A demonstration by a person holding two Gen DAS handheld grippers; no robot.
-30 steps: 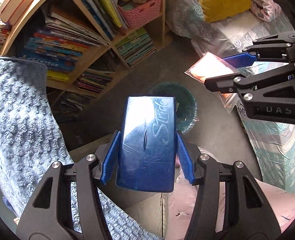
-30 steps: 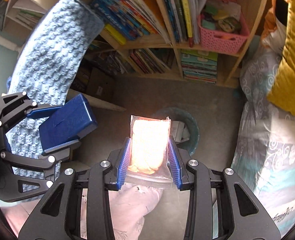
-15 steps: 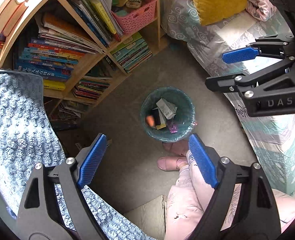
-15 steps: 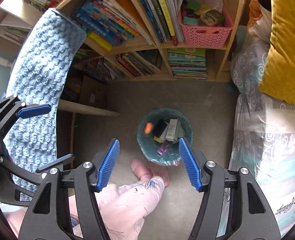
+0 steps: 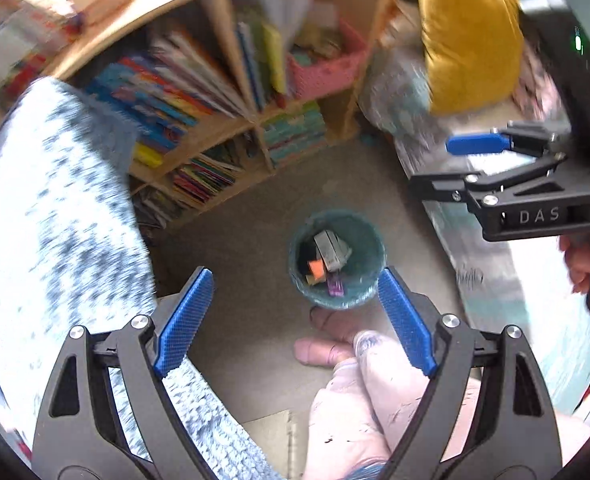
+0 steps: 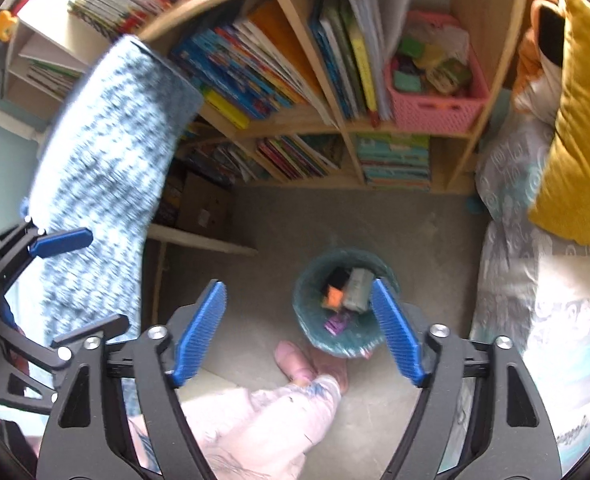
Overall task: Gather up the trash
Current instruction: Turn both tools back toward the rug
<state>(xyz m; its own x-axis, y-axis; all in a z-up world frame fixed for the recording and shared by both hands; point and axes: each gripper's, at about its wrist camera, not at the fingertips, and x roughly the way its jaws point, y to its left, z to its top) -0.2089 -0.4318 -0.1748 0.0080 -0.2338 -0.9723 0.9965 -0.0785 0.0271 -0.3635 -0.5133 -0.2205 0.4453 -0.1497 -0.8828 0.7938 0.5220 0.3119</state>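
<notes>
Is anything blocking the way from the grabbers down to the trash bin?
Nothing visible does. The left gripper and right gripper are both open and empty above the teal trash bin, whose mouth is uncovered. The person's feet sit beside the bin, not over it.

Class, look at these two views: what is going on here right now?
A person stands over a teal bin on the floor, a gripper in each hand. The left gripper and the right gripper are both open and empty, held above the bin. The bin holds trash: a grey carton, something orange, something purple. The person's feet are beside the bin. A bookshelf stands behind it.
</notes>
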